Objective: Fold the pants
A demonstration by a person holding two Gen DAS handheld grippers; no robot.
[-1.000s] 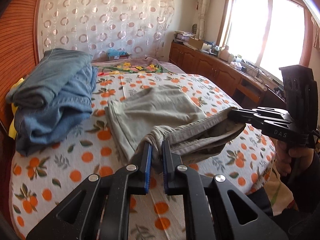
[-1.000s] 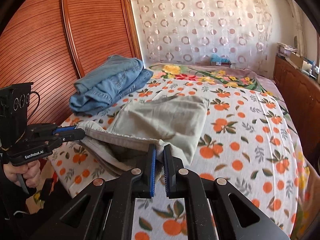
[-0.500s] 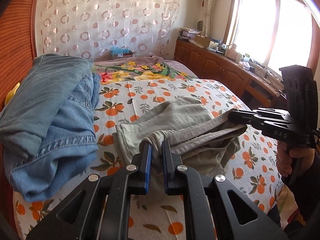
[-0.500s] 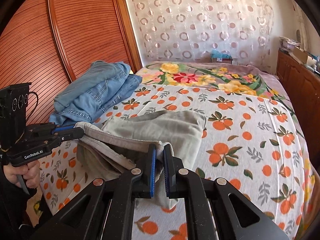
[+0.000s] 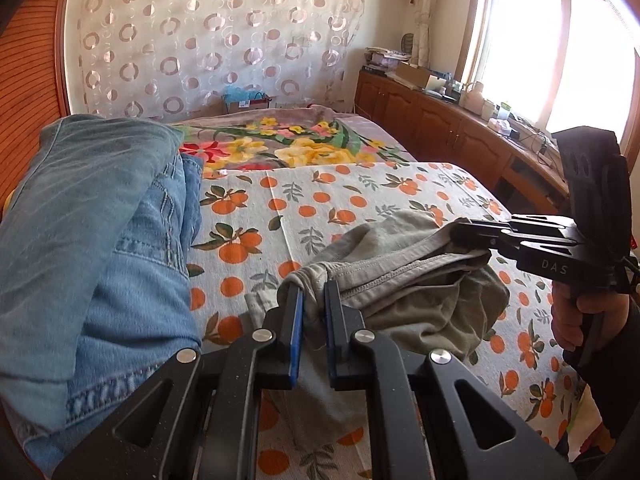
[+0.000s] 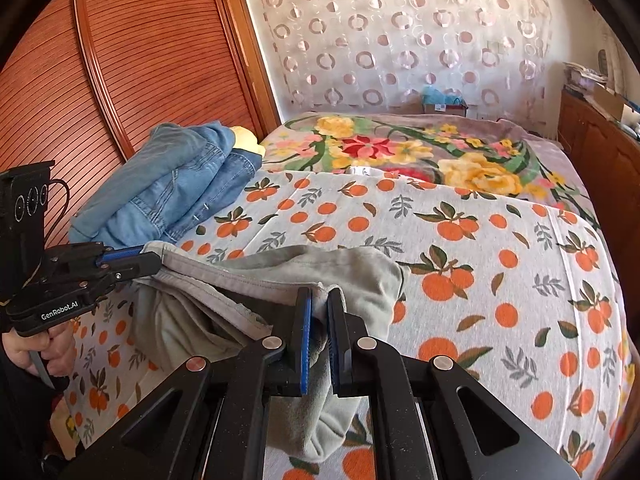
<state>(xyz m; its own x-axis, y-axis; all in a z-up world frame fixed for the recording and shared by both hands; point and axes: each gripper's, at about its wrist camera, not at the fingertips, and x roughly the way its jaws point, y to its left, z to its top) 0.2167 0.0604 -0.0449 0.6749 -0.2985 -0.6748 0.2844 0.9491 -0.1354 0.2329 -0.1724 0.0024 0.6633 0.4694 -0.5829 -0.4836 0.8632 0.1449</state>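
Observation:
The grey-green pants (image 5: pixel 404 276) hang bunched between my two grippers above the orange-print bed sheet (image 5: pixel 320 204). My left gripper (image 5: pixel 314 292) is shut on one end of the waistband. My right gripper (image 6: pixel 319 298) is shut on the other end of the pants (image 6: pixel 280 280). In the left wrist view the right gripper (image 5: pixel 460 228) comes in from the right with cloth pinched in its tips. In the right wrist view the left gripper (image 6: pixel 154 258) shows at the left, clamped on the waistband. The lower part of the pants sags under the grippers.
A stack of folded blue jeans (image 5: pixel 92 248) lies on the left of the bed, close to my left gripper, also seen as the jeans (image 6: pixel 176 188) in the right wrist view. A floral blanket (image 5: pixel 288 148) covers the bed's far end. A wooden cabinet (image 5: pixel 440 128) runs along the right wall.
Both grippers have carried the pants forward over the bed, toward the jeans pile. The flat folded part has lifted and bunched up. Both grips stay closed.

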